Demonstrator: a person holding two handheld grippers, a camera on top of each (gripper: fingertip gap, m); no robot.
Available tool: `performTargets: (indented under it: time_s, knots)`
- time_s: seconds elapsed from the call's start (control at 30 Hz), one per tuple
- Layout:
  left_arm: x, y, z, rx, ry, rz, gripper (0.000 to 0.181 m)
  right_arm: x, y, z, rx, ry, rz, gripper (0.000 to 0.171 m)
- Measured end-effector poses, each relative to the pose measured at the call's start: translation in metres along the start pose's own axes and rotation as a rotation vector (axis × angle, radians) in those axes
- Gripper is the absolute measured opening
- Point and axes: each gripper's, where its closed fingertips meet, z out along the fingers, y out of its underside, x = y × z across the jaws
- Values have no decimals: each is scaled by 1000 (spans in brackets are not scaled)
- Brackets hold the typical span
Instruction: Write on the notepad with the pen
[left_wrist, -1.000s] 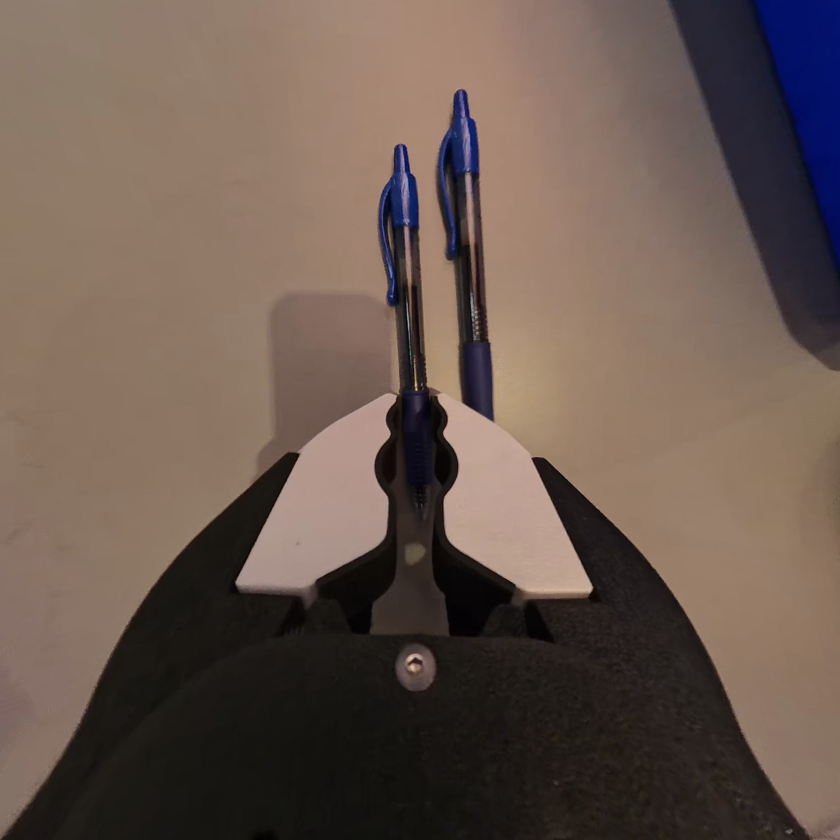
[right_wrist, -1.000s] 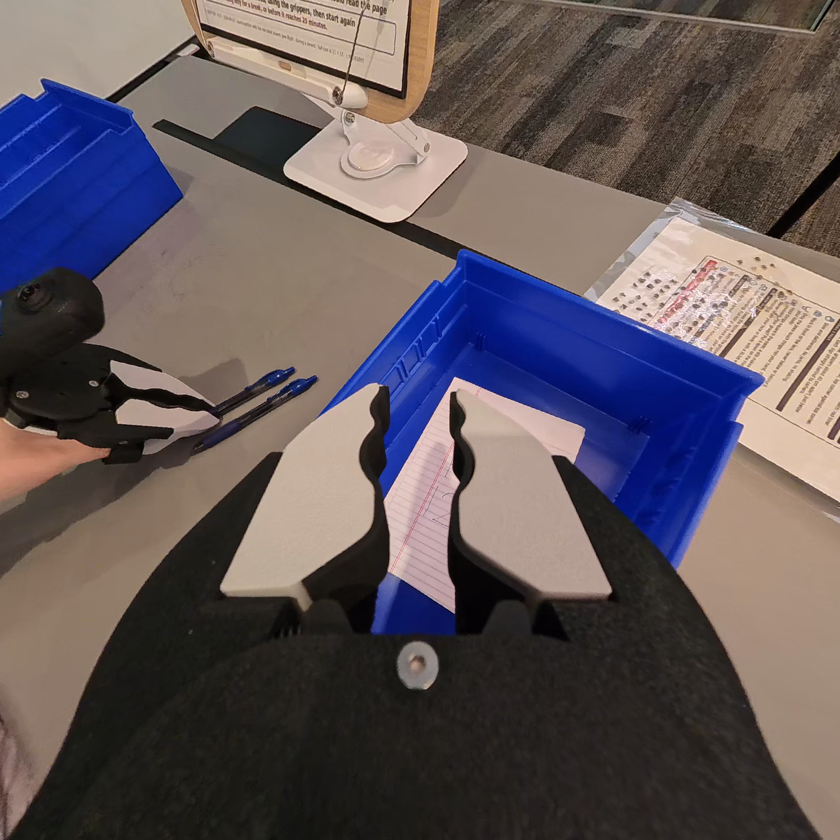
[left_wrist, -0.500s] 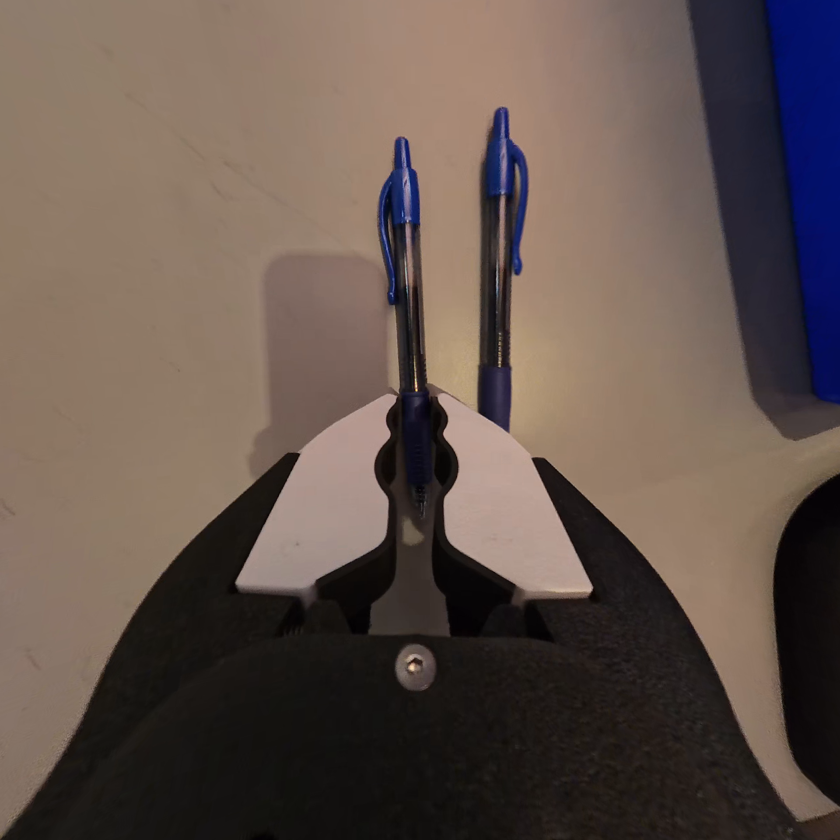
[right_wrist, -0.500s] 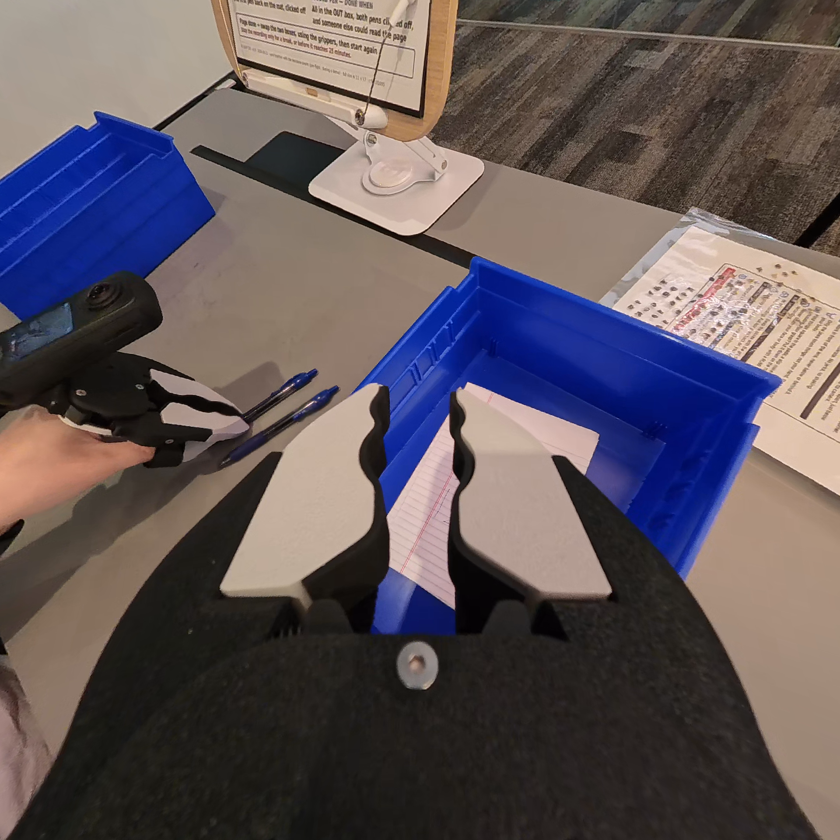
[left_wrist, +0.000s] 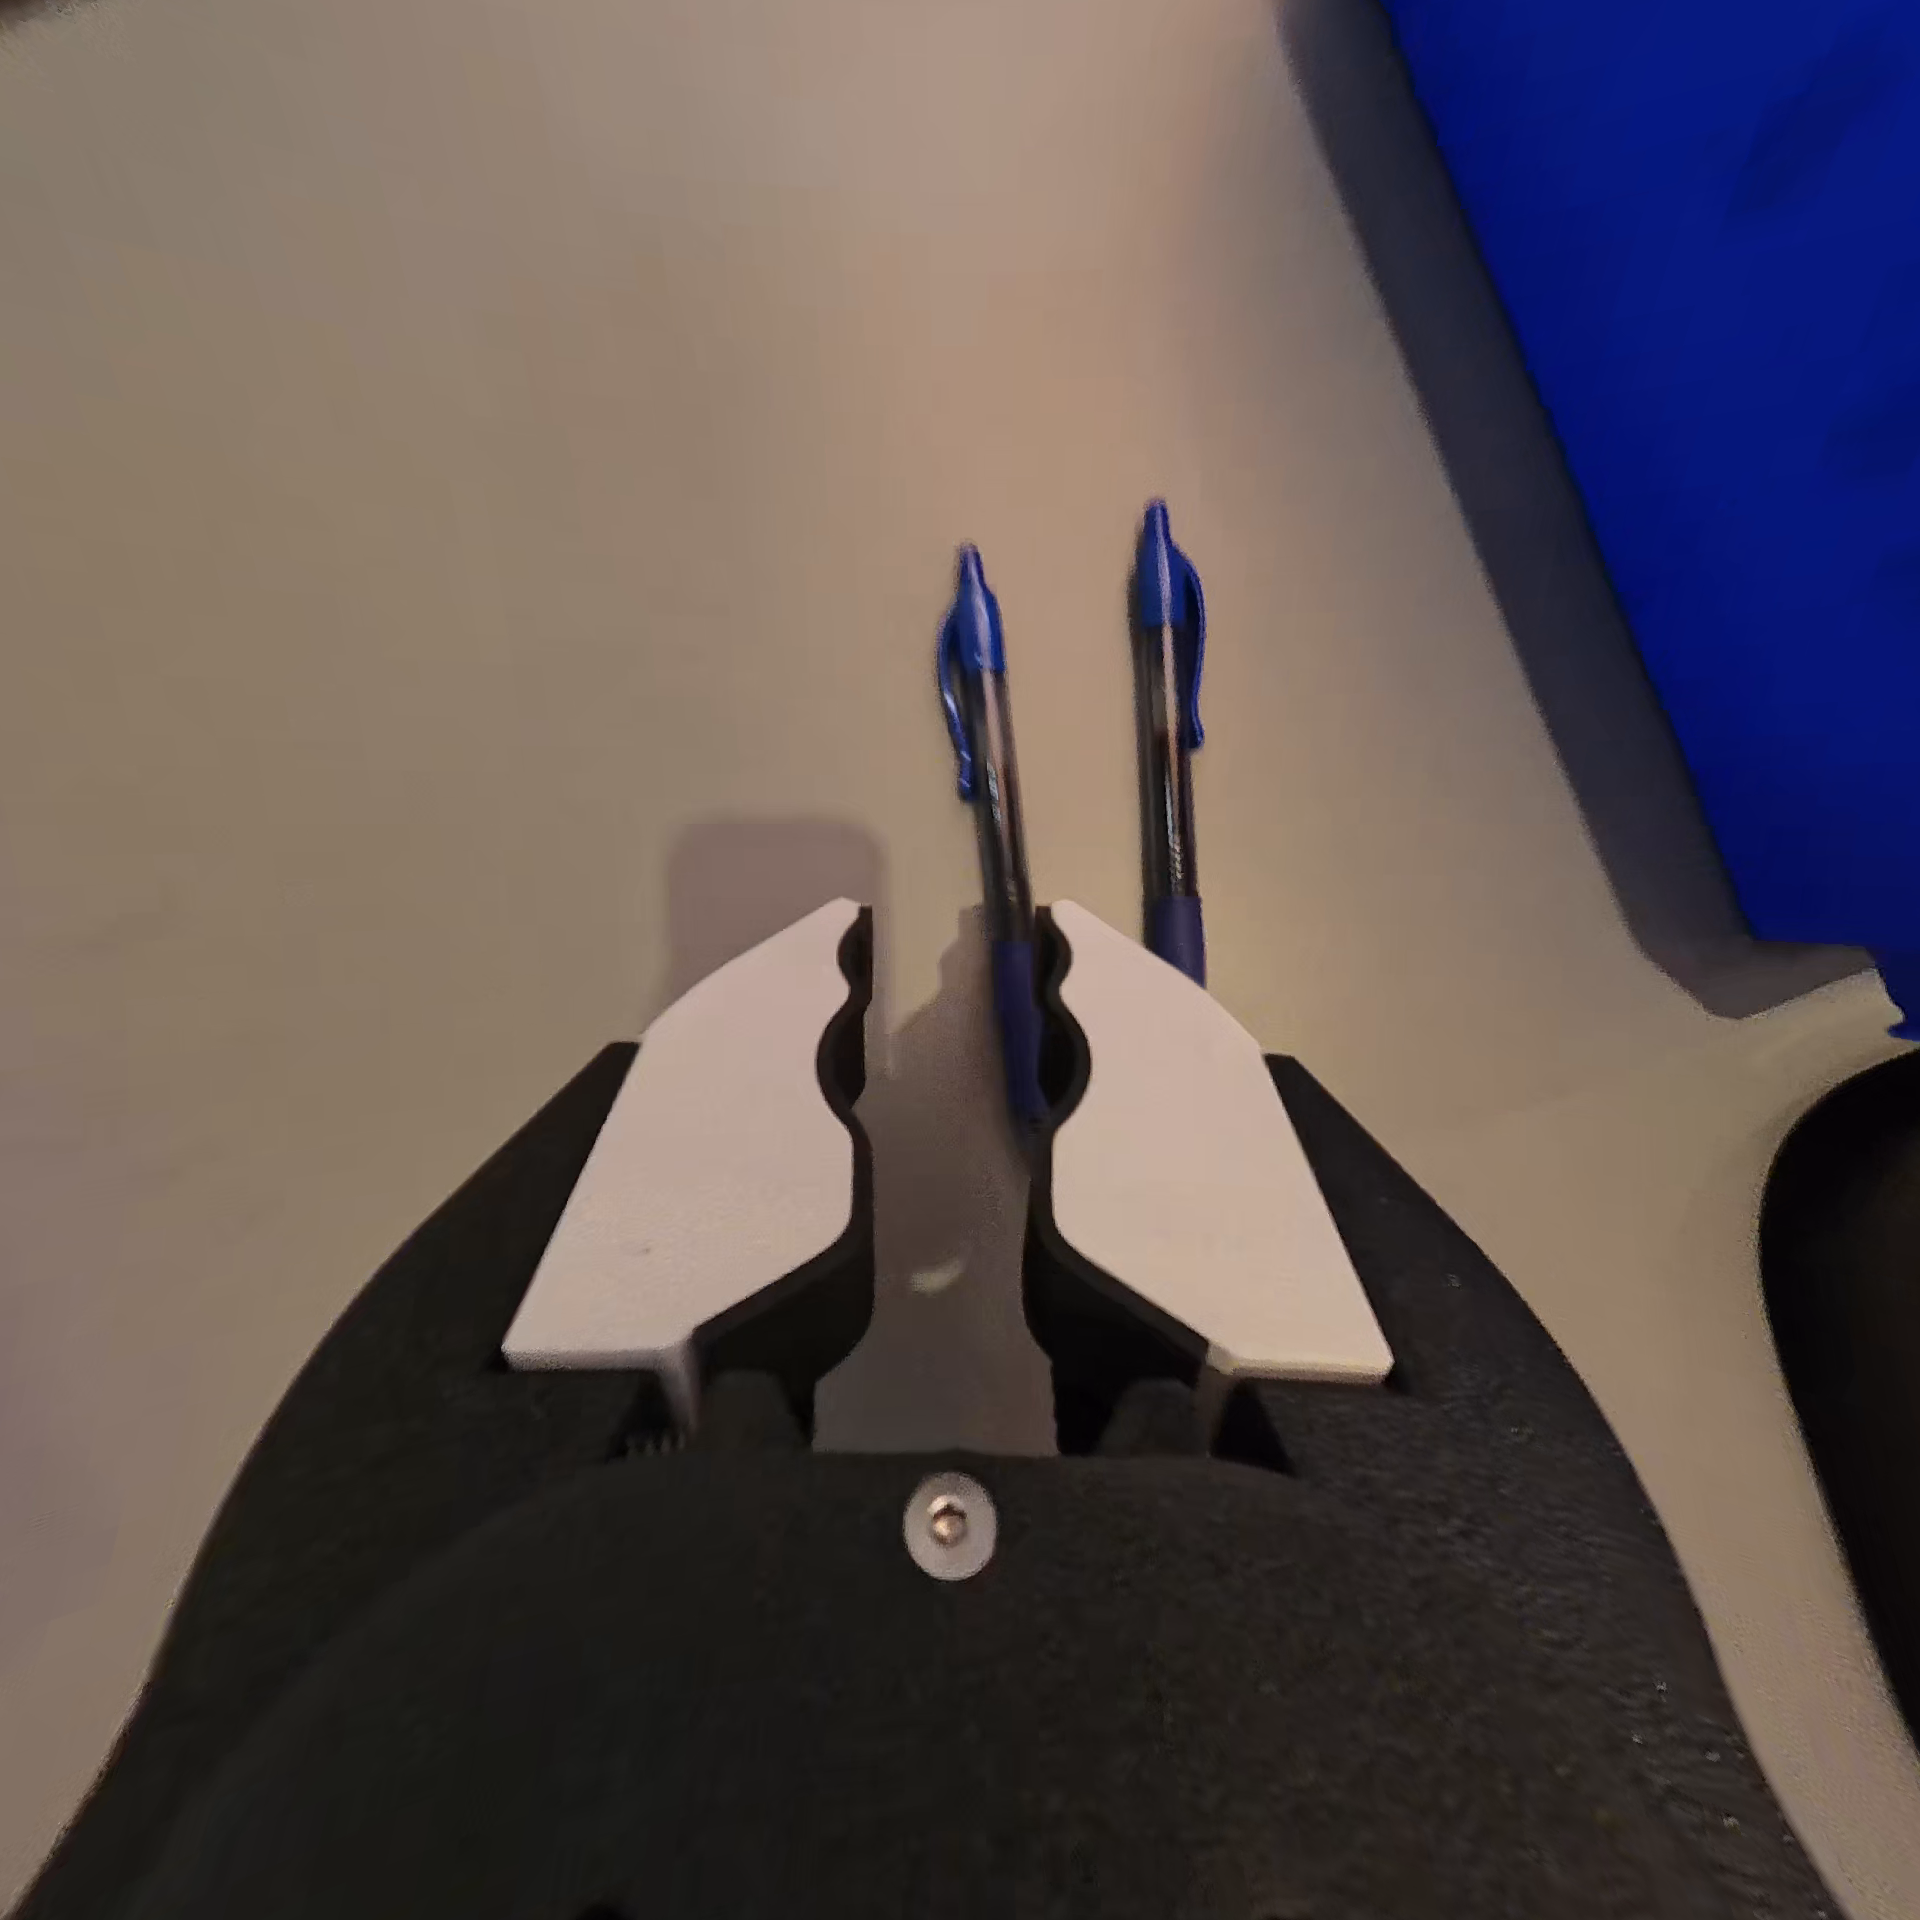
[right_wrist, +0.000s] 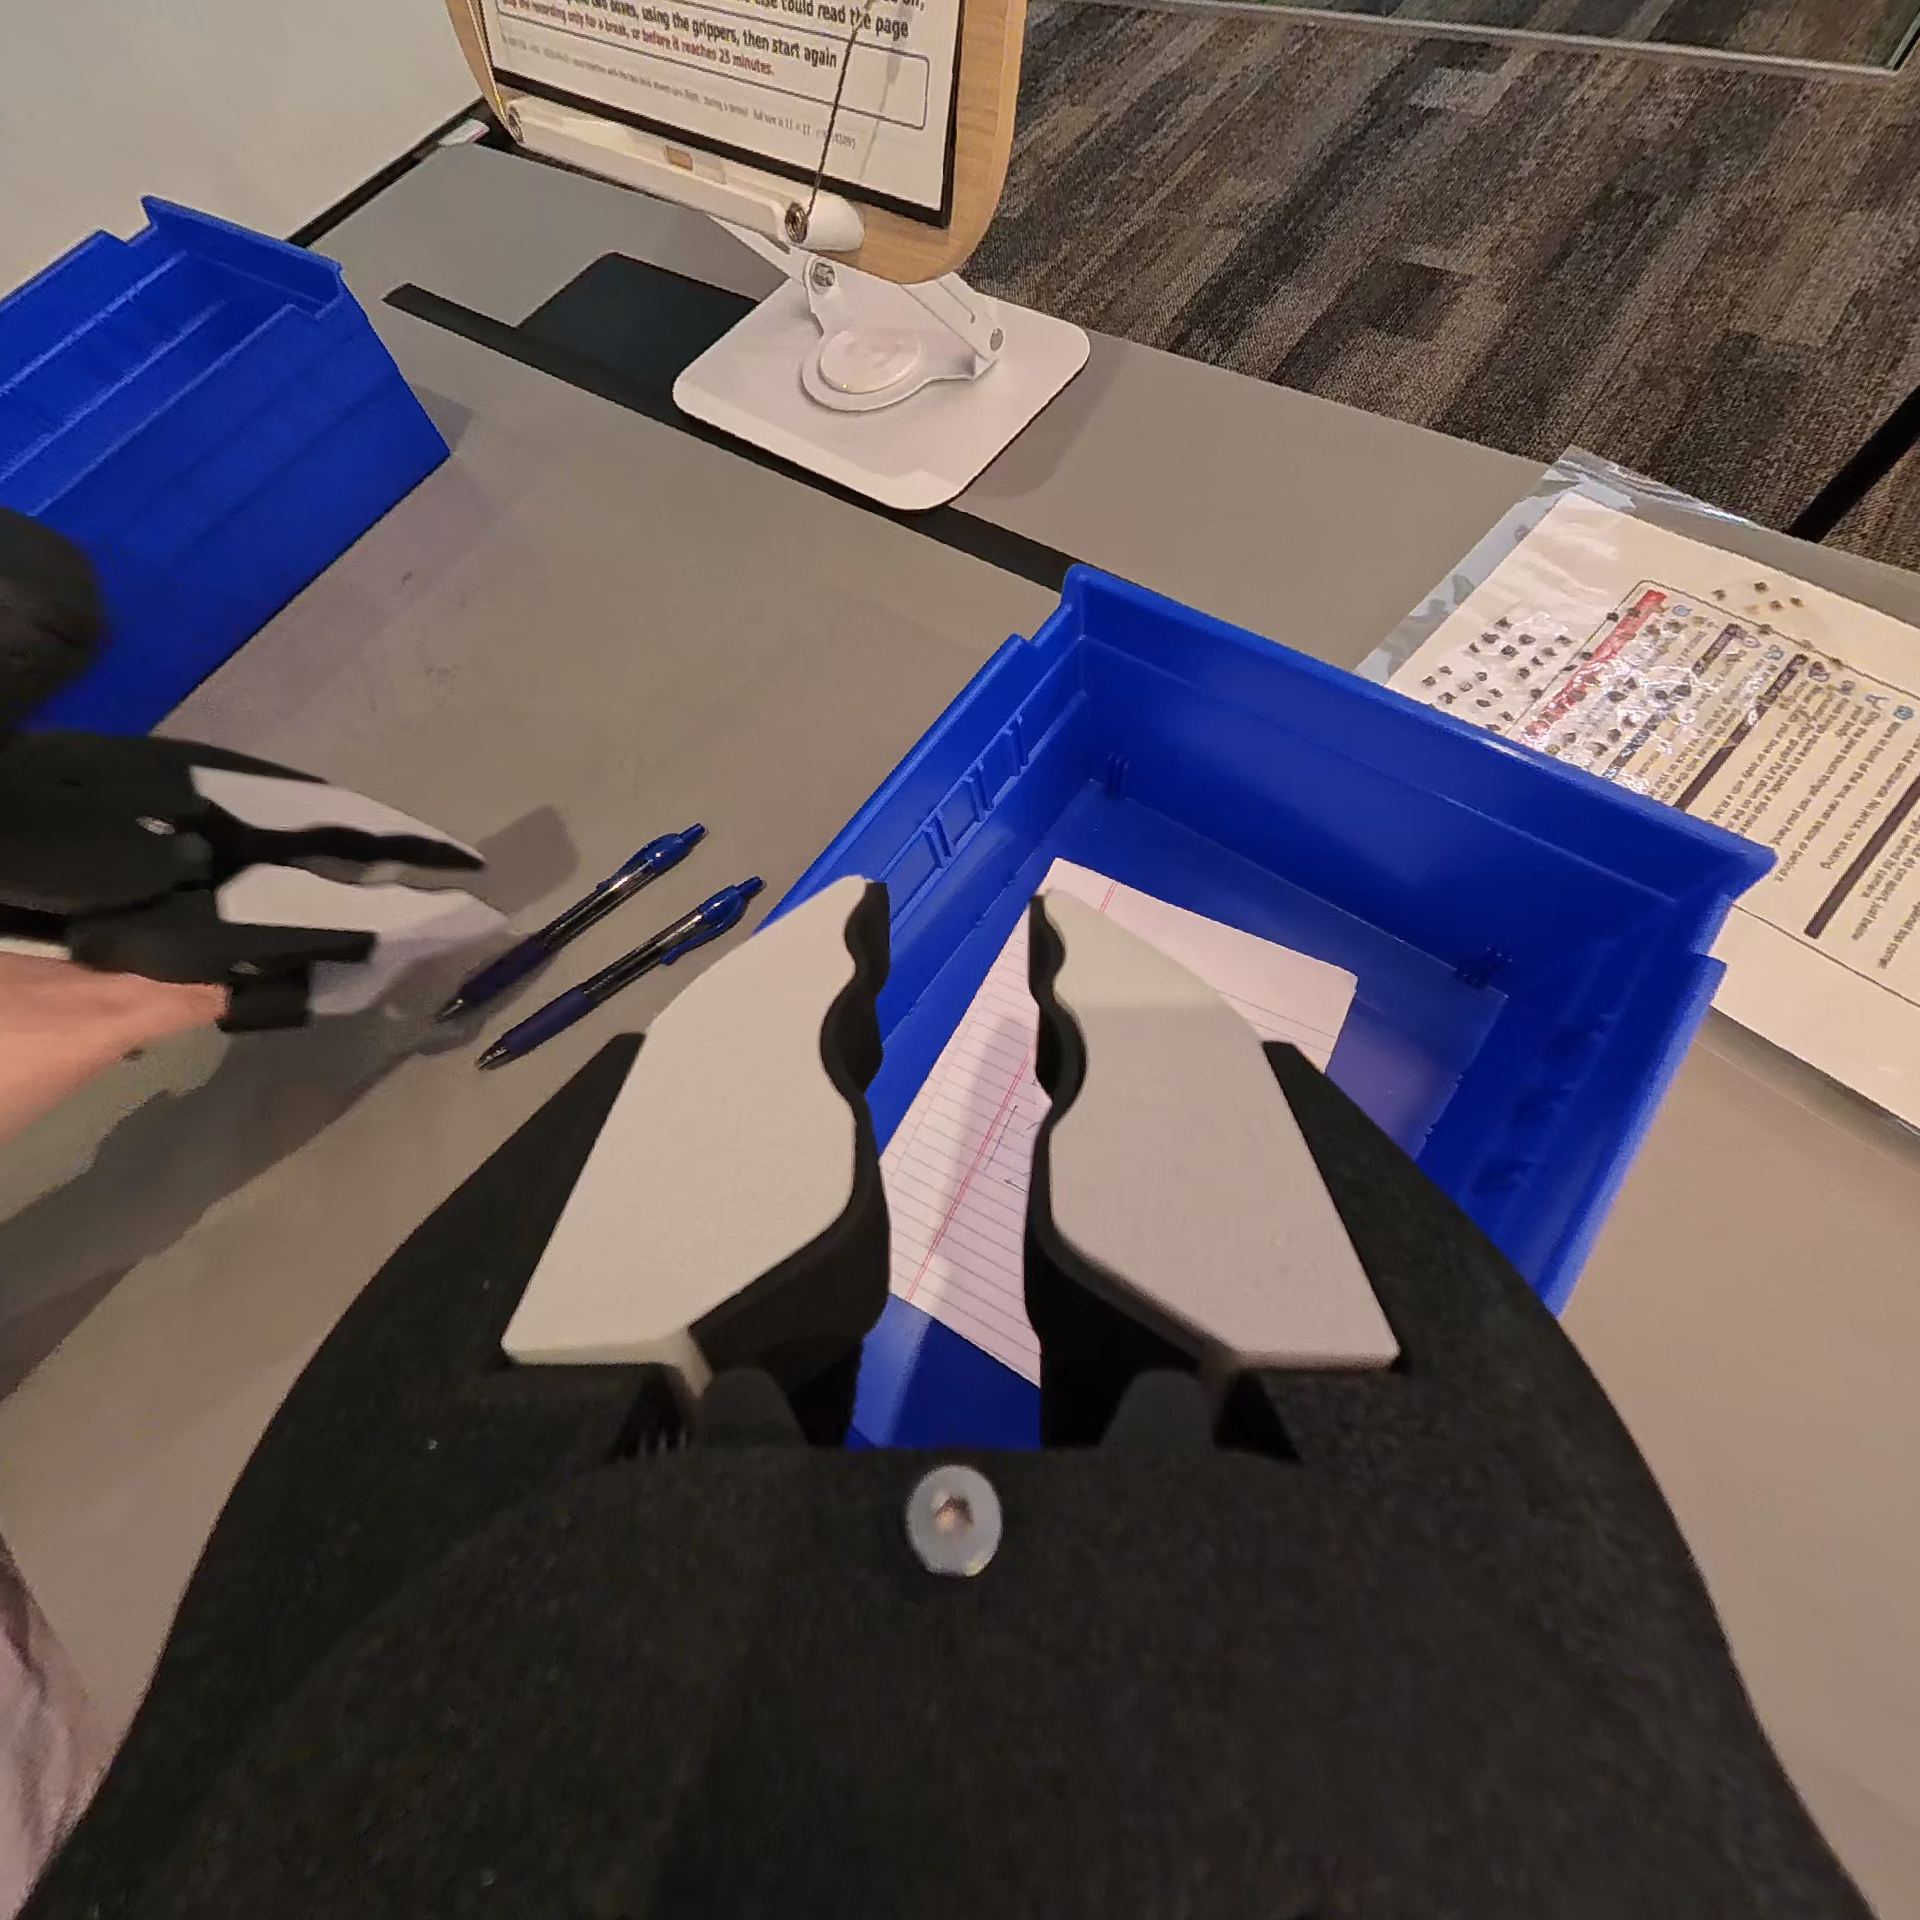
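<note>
Now released: left gripper (left_wrist: 951, 925) spread wide, pen (left_wrist: 1003, 831) back flat on table (left_wrist: 416, 520) beside its twin (left_wrist: 1169, 748). Right gripper (right_wrist: 956, 914) parted above notepad (right_wrist: 1195, 966) in bin (right_wrist: 1351, 769). Writing seemingly over.

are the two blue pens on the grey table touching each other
Apart. The right wrist view shows the two blue click pens lying side by side with a strip of bare grey table between them.

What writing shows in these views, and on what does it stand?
Wood-framed sign on white stand: black and red print, wording withheld.
Plastic-covered printed sheet, table's right edge: too small.
White lined notepad in blue plastic bin: faint illegible marks.
Two blue click pens: nothing legible.
</note>
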Motion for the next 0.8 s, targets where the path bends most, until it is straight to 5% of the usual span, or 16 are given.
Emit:
performTargets:
  time_s: [0.23,0.43,0.6,0.8]
  knots:
    - [-45,-61,-131,382,58,23,43,4,5,4,-36,25,2,25]
    - [-214,-43,-225,560,-30,-83,27,5,6,6,-50,40,-3,25]
    - [-355,25,-190,246,5,-303,19,3,2,10,-60,55,-19,25]
    - [-406,70,-141,71,-74,-284,29,-2,3,20,-100,58,-48,25]
